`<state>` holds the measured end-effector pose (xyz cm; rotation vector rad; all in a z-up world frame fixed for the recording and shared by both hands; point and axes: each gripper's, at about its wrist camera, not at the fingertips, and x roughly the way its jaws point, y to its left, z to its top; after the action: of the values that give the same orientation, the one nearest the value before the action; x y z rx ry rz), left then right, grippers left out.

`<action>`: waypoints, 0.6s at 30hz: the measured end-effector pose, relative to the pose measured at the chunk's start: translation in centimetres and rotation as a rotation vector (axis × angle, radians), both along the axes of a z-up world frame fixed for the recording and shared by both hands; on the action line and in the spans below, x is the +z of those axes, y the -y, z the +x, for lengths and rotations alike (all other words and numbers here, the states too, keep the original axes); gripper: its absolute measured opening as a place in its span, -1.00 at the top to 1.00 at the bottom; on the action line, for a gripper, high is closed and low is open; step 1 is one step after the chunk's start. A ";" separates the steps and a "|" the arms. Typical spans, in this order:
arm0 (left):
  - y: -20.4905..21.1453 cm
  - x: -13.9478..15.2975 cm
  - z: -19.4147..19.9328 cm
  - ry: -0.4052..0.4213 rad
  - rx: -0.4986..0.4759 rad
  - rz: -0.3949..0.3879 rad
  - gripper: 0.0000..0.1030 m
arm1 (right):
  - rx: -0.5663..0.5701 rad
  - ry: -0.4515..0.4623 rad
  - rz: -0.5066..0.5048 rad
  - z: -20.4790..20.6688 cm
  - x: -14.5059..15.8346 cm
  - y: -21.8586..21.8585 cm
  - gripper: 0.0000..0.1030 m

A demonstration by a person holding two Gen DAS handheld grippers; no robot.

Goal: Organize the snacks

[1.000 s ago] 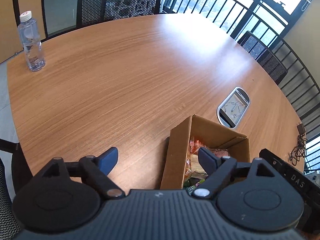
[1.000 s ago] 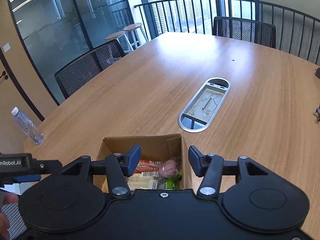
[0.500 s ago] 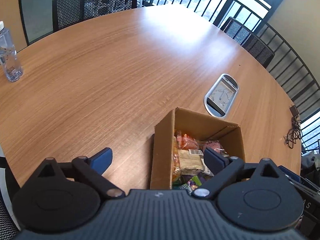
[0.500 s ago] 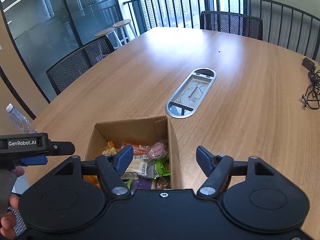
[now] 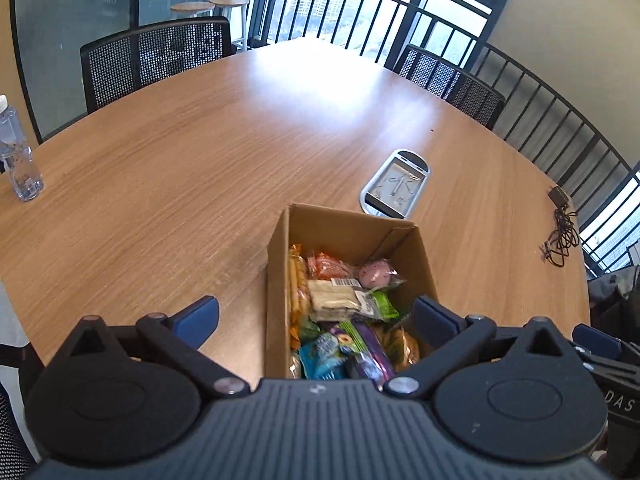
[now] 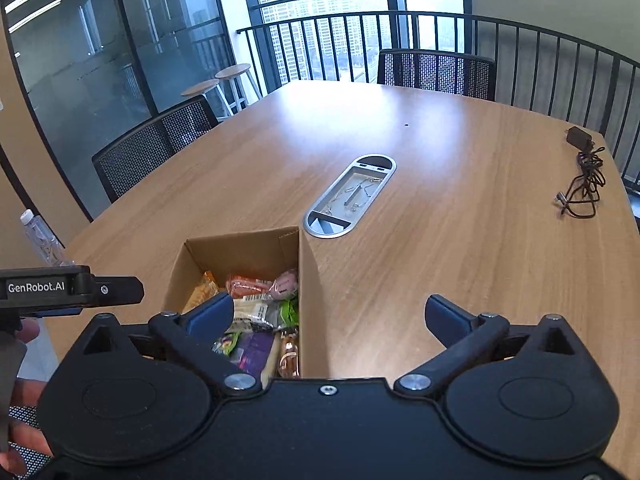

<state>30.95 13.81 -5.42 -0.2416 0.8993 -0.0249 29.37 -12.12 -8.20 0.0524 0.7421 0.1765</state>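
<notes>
- Two hand-held grippers hover over a wooden desk (image 5: pixel 180 168), each with its jaws spread wide and holding nothing.
- At the far left of the left wrist view, a clear water bottle (image 5: pixel 16 152) stands upright near the desk edge, well apart from everything else.
- The left gripper (image 5: pixel 316 316) straddles the left wall of an open cardboard box (image 5: pixel 276 276): its left fingertip is over bare desk, its right one over the box's inside.
- Inside the box lie the snacks (image 5: pixel 340 304), loosely piled: an orange packet and a pink round wrapped piece toward the far end, a pale bar with a barcode label and a green wrapper in the middle, blue and purple packets nearest the camera.
- The right gripper (image 6: pixel 330 316) straddles the box's right wall, with its left fingertip above the snacks and its right one over bare desk.
- Just beyond the box's far right corner, a silver oval cable tray (image 6: pixel 350 196) is set into the desk.
- Toward the right edge lies a coiled black cable with a power adapter (image 6: pixel 582 176), well apart from the box.
</notes>
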 end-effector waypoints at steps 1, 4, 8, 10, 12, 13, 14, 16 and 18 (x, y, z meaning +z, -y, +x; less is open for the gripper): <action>0.3 0.3 -0.6 0.005 -0.001 0.006 -1.00 | -0.001 0.003 0.010 -0.5 0.1 0.4 -1.00; 1.1 1.0 -2.3 0.008 -0.023 0.019 -1.00 | -0.011 0.007 0.020 -2.3 0.6 1.4 -1.00; 1.8 1.9 -4.8 0.019 -0.035 0.041 -1.00 | -0.003 0.017 0.021 -4.7 1.1 2.5 -1.00; 2.2 2.3 -6.1 0.024 -0.033 0.052 -1.00 | -0.005 0.015 0.025 -5.6 1.1 3.1 -1.00; 2.4 2.5 -7.3 0.029 -0.025 0.055 -1.00 | -0.004 0.014 0.028 -6.6 1.2 3.5 -1.00; 2.4 2.7 -7.9 0.031 -0.022 0.057 -1.00 | -0.003 0.015 0.028 -7.1 1.2 3.7 -1.00; 2.5 2.8 -8.4 0.033 -0.021 0.059 -1.00 | -0.002 0.015 0.027 -7.6 1.3 3.9 -1.00; 2.8 3.1 -9.5 0.042 -0.017 0.060 -1.00 | -0.001 0.021 0.027 -8.4 1.5 4.3 -1.00; 3.0 3.3 -10.5 0.046 -0.013 0.066 -1.00 | -0.001 0.023 0.028 -9.1 1.6 4.5 -1.00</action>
<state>20.42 10.80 -2.07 -0.1729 0.8540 -0.0124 20.26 -16.65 -6.55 0.0770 0.7168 0.1863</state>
